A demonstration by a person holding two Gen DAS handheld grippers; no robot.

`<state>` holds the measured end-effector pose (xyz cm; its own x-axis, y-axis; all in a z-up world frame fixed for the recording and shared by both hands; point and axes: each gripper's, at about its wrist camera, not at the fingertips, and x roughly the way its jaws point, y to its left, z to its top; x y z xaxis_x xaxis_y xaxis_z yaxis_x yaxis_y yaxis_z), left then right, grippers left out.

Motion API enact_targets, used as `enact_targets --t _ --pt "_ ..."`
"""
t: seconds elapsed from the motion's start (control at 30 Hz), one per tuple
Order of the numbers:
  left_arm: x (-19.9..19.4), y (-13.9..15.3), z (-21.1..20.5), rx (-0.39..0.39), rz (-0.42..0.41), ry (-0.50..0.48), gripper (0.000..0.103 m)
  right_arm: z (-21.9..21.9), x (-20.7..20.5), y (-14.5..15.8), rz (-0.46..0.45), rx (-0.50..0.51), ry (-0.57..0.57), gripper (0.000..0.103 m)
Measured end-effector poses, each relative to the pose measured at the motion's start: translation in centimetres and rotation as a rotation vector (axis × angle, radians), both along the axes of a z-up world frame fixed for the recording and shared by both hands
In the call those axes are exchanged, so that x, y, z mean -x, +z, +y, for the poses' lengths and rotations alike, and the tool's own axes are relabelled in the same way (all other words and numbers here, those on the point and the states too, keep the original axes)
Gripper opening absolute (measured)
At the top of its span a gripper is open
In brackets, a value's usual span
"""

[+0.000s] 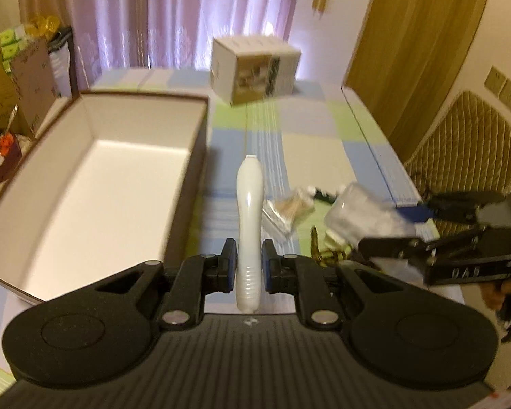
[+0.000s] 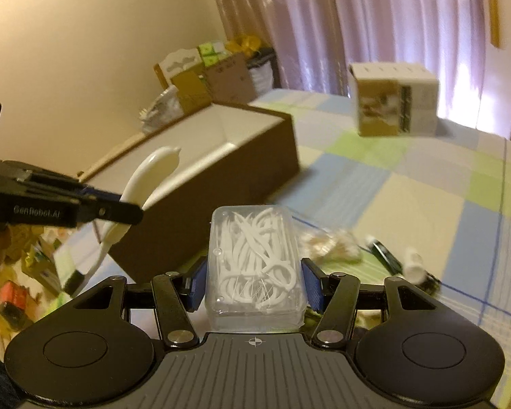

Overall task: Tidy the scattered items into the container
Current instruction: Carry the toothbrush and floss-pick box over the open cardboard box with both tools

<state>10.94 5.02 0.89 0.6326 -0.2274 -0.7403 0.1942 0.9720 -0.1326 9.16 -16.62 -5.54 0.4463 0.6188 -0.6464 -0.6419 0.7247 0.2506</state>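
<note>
Left wrist — white handle [image 1: 249, 225] between left gripper [image 1: 249, 266]

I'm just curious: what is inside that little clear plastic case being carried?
The clear plastic case in the right gripper holds a tangle of white floss picks. Those at the bottom of the pile are covered by the ones above, so their number cannot be told.

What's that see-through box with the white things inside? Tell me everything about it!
The clear plastic box is small and rectangular with rounded corners, its lid shut. It is packed with white floss picks. The right gripper holds it between its blue pads, lifted above the checked cloth, near the brown container. The left wrist view shows it blurred.
</note>
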Motion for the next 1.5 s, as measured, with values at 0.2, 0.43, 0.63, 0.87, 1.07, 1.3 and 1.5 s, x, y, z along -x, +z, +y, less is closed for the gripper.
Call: enact_targets --t 0.2,0.43,0.63,0.87,1.07,1.3,1.5 --pt "-0.4 3.2 4.6 -0.01 -0.088 0.036 0.012 5.2 0.8 1.9 -0.037 -0.025 0.041 0.054" --pt "-3.6 4.1 9.4 -0.053 -0.135 0.06 0.012 12.7 0.4 3.3 -0.093 -0.027 0.092 0.054" --pt "-6.6 3.0 12.9 -0.074 -0.12 0.056 0.012 18.8 -1.0 3.3 -0.123 0.023 0.062 0.054" --pt "-10.0 -0.7 16.4 -0.085 -0.031 0.026 0.012 24.9 -2.8 0.7 -0.073 0.115 0.037 0.054" --pt "-11.5 -4.9 18.1 -0.1 0.083 -0.033 0.012 28.1 -3.9 -3.0 0.017 0.21 0.052 0.054" --pt "-12.8 -8.1 18.6 -0.12 0.173 -0.11 0.012 30.4 -5.1 -5.7 0.059 0.329 0.082 0.054" --pt "-13.3 -9.9 18.4 -0.151 0.226 -0.15 0.012 31.1 -5.7 -7.4 0.101 0.399 0.099 0.054"
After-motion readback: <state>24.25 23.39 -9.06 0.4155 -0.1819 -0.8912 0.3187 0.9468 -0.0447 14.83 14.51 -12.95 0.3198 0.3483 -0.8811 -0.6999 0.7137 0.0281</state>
